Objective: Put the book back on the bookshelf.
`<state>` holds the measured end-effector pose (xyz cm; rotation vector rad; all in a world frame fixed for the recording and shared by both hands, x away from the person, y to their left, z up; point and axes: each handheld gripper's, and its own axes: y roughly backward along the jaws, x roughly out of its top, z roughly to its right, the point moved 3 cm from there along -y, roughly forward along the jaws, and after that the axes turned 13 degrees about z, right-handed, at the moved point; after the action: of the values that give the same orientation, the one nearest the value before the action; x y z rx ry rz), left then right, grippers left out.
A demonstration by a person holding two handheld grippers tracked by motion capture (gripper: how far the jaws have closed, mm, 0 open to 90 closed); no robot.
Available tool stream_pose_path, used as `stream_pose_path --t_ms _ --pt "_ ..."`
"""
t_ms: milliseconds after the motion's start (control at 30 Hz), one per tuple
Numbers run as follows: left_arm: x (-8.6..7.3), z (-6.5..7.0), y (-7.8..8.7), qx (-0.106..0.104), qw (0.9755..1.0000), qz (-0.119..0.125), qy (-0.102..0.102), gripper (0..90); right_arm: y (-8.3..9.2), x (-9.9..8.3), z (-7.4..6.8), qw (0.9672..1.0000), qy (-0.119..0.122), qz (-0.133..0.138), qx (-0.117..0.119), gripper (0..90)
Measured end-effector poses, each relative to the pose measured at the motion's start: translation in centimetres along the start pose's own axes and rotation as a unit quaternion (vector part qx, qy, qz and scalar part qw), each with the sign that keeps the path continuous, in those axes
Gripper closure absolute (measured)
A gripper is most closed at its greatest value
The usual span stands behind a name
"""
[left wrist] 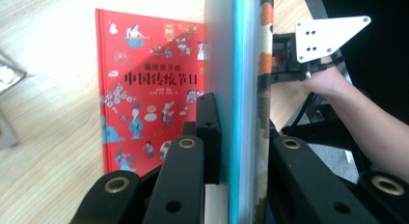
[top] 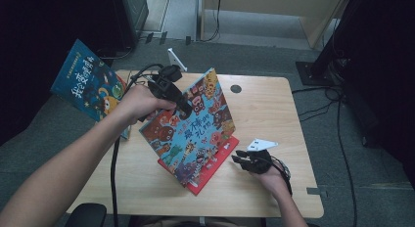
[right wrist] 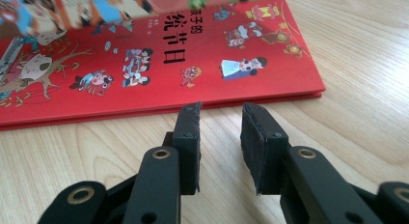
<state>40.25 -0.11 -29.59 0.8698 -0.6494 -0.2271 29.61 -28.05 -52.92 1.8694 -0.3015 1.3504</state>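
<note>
- The left gripper (top: 183,108) clamps its jaws on the top edge of the blue picture book (top: 193,126), holding it tilted above the red book (top: 210,168).
- The red book lies flat on the wooden table (top: 264,109), just ahead of the right gripper (right wrist: 219,120).
- The right gripper's jaws stand narrowly apart with nothing between them, resting near the table.

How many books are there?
3. A dark blue book sits at the table's left edge, a red book lies flat on the table, and the left gripper holds a blue monster book tilted above it.
</note>
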Motion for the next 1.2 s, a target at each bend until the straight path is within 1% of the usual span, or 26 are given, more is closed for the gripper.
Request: stream_pose_path --t_ms 100,167,233,267,300,367,400,467,533,567,600,700,767,800,833,867,900,933,967,1000,1100,1200 --pt "-0.4 -0.5 1.0 -0.002 0.9999 0.012 0.007 81.4 -0.5 0.3 -0.2 1.0 0.001 0.001 0.003 66.5" --pt "-0.7 -0.9 1.6 0.0 0.9998 0.018 0.011 81.4 -0.6 0.4 -0.2 1.0 0.0 0.001 0.004 65.9" --pt "-1.1 -1.3 2.1 0.004 0.9996 0.023 0.017 81.4 -1.1 0.7 -0.2 1.0 -0.002 0.007 0.006 64.2" --pt "-1.3 -1.4 2.3 0.004 0.9995 0.025 0.021 81.4 -1.1 0.7 -0.2 1.0 -0.002 0.007 0.006 64.2" --pt "-1.8 -1.8 2.8 0.006 0.9993 0.027 0.024 81.4 -1.5 1.0 -0.1 0.9999 -0.004 0.008 0.006 63.1" --pt "-2.0 -2.0 3.0 0.007 0.9993 0.026 0.025 81.4 -1.7 1.1 -0.1 0.9999 -0.005 0.008 0.006 62.9" --pt "-2.3 -2.1 3.2 0.009 0.9991 0.029 0.028 81.4 -2.0 1.3 -0.1 0.9998 -0.001 0.016 0.009 62.2" --pt "-2.8 -2.4 3.7 0.012 0.999 0.029 0.032 81.4 -2.2 1.3 0.0 0.9999 -0.002 0.015 0.007 61.7" --pt "-3.4 -2.8 4.2 0.014 0.9987 0.032 0.037 81.4 -2.5 1.6 0.1 0.9999 -0.001 0.011 0.004 58.6" --pt "-3.6 -3.0 4.6 0.015 0.9983 0.037 0.042 81.5 -2.7 1.8 0.1 0.9999 0.0 0.017 -0.001 58.3" --pt "-4.0 -3.3 4.8 0.017 0.998 0.038 0.047 81.5 -3.0 2.0 0.3 0.9998 -0.003 0.018 -0.004 57.5" --pt "-4.9 -3.9 5.9 0.026 0.9971 0.044 0.056 81.4 -3.4 2.1 0.4 0.9998 -0.007 0.017 -0.005 55.6" --pt "-5.5 -4.3 6.5 0.03 0.9964 0.049 0.061 81.4 -3.8 2.2 0.5 0.9997 -0.004 0.023 -0.008 53.7" --pt "-5.8 -4.5 6.9 0.033 0.9959 0.054 0.066 81.4 -3.9 2.2 0.6 0.9996 -0.008 0.024 -0.009 53.5" --pt "-6.5 -4.9 7.6 0.035 0.9949 0.06 0.072 81.4 -4.4 2.5 0.7 0.9997 -0.013 0.014 -0.012 51.2" --pt "-6.5 -4.9 7.6 0.035 0.9949 0.06 0.072 81.4 -4.4 2.5 0.7 0.9997 -0.013 0.014 -0.012 51.2" --pt "-6.8 -5.1 7.9 0.038 0.9941 0.065 0.079 81.4 -4.6 2.6 0.7 0.9998 -0.013 0.012 -0.012 51.2" --pt "-7.1 -5.2 8.2 0.039 0.9939 0.065 0.08 81.5 -5.1 2.7 0.7 0.9998 -0.01 0.012 -0.01 50.8" --pt "-7.4 -5.3 8.5 0.042 0.9932 0.07 0.084 81.5 -5.1 2.7 0.7 0.9998 -0.01 0.012 -0.01 50.8" --pt "-7.7 -5.4 8.8 0.043 0.993 0.07 0.085 81.4 -5.3 2.8 0.7 0.9998 -0.008 0.014 -0.009 50.9" --pt "-8.6 -5.8 9.6 0.048 0.9913 0.076 0.096 81.5 -5.7 2.9 0.7 0.9997 -0.006 0.022 -0.008 50.2" --pt "-9.4 -6.1 10.5 0.053 0.9894 0.085 0.105 81.4 -6.0 2.9 0.8 0.9996 -0.007 0.026 -0.004 47.2"
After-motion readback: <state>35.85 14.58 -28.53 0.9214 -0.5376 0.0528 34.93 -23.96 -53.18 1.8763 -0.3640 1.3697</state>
